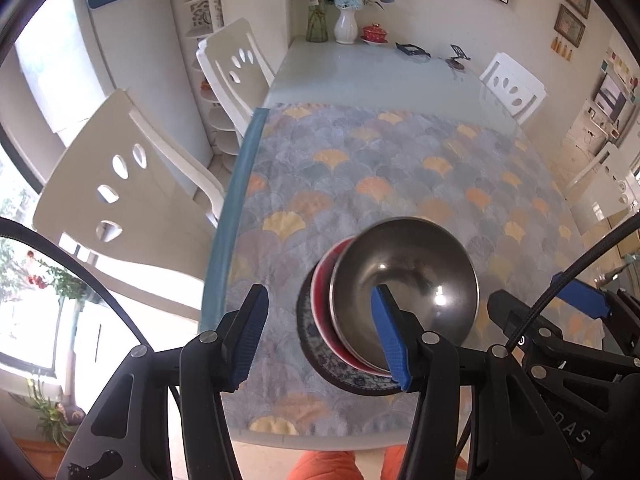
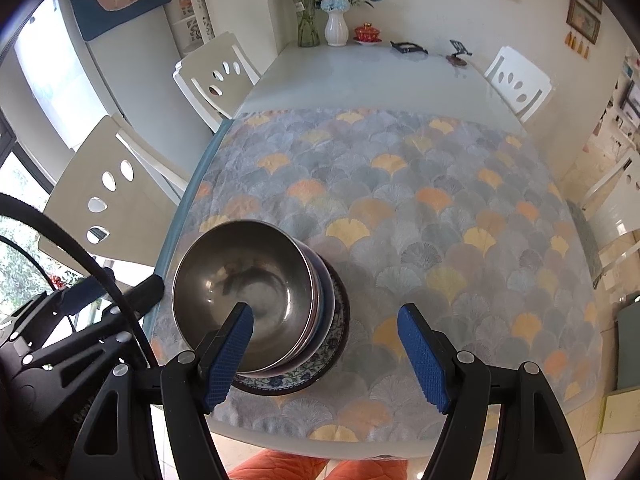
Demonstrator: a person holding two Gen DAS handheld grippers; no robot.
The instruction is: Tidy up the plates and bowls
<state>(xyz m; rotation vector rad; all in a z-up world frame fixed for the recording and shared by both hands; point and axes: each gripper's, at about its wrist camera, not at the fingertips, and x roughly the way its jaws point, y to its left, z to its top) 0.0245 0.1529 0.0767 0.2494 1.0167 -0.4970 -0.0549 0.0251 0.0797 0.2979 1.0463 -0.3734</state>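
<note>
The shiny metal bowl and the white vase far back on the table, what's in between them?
Nothing stands between metal bowl and white vase: only patterned cloth, then bare tabletop, in both wrist views.

A steel bowl (image 2: 244, 292) sits on top of a stack, nested over a dark bowl (image 2: 326, 292) on a blue-patterned plate (image 2: 316, 368), at the near left of the leaf-patterned cloth (image 2: 420, 208). The right gripper (image 2: 326, 354) hangs over the near edge with its jaws apart and empty, its left pad in front of the steel bowl. The left gripper (image 2: 80, 312) shows at the far left edge; vases (image 2: 335, 28) stand at the table's far end.
</note>
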